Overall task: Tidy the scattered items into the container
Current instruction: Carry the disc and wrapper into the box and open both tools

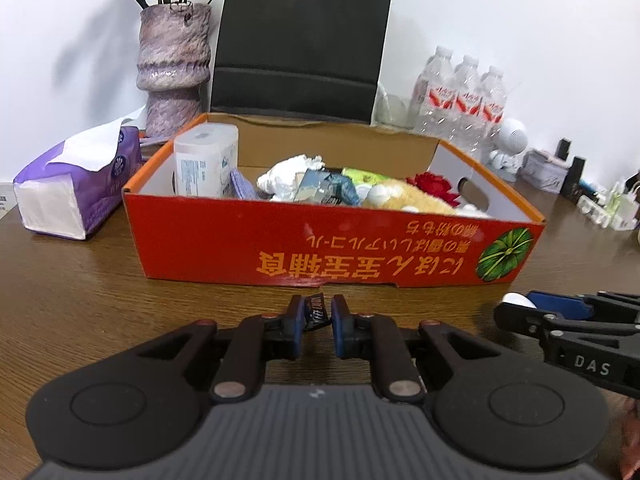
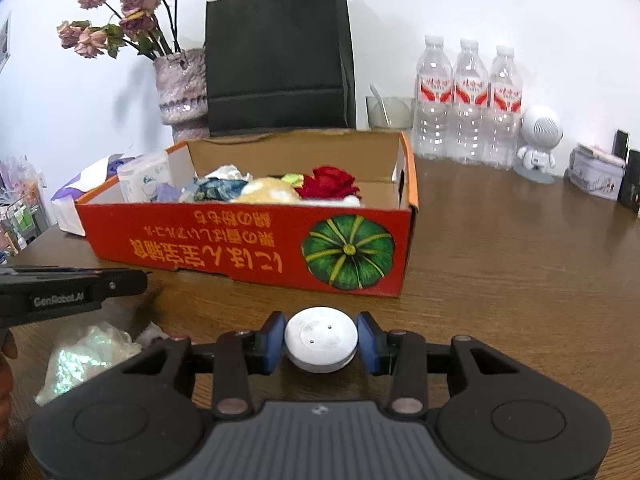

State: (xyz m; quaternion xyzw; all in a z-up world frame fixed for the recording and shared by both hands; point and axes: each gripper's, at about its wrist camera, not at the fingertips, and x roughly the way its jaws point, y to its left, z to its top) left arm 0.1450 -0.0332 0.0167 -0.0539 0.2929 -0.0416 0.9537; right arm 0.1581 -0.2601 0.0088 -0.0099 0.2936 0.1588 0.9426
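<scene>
Left gripper (image 1: 317,314) is pinched nearly closed on a small dark wrapper (image 1: 316,313), the crumpled packet caught between the two blue pads, and it sits low over the wooden table (image 1: 80,280) just in front of the red cardboard box (image 1: 280,240). Over on the other side, the right gripper (image 2: 321,342) has its jaws partway apart and clamped on a round white disc (image 2: 321,338), a puck-like thing with a flat top, pads pressing on either side of it, also short of the box's near wall. From the left wrist view you can see that right gripper coming in from the right edge with the white disc peeking out at its tip. The box is open on top and already crowded: a wrapped tissue roll pack (image 1: 206,160) standing at the left end, crumpled white paper (image 1: 290,176), a yellow plush (image 2: 264,192), a red rose (image 2: 330,182) toward the right end. Still out on the table, near the right gripper's left shoulder, lies a shiny crinkled clear bag (image 2: 86,356). Behind the box stand a black paper bag (image 2: 278,60), a purple vase (image 1: 174,64) of dried flowers, three water bottles (image 2: 468,104) and a purple tissue pack (image 1: 76,188).
</scene>
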